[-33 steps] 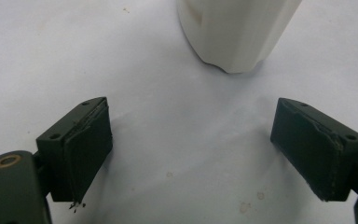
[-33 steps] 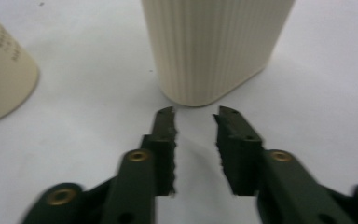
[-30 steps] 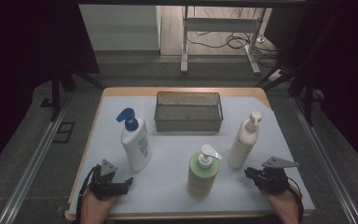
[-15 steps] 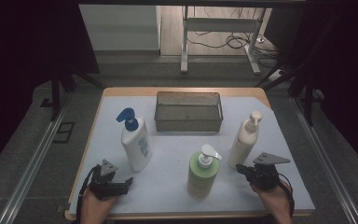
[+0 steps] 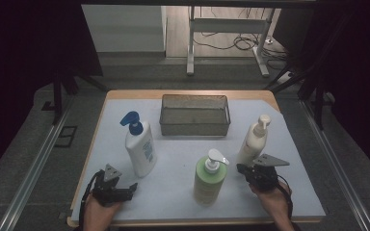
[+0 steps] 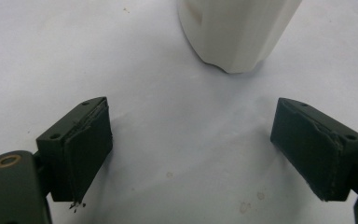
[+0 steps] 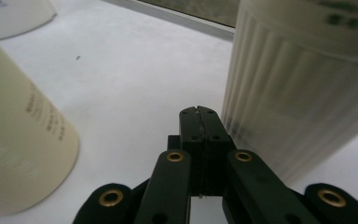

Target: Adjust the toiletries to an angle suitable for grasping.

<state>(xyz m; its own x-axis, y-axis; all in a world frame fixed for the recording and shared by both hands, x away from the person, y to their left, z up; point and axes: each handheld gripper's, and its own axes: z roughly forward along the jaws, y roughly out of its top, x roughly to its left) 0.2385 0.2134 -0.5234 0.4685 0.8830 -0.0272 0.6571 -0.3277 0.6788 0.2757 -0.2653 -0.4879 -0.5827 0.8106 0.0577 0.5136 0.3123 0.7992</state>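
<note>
The table [image 5: 289, 192] carries a wire basket [image 5: 194, 115] at its far middle, the landmark here. Nearer the person, off its right end, stands the cream bottle [image 5: 253, 142]; in front of the basket stands the green bottle [image 5: 209, 177], and off its left end the white bottle [image 5: 141, 150]. Since a second ago the right tool [image 5: 243, 169] has slid in from the right, jaws pressed together and empty, its tip now between the cream and green bottles. It likely must open before any grab. The left tool [image 5: 130, 188] rests spread apart.
</note>
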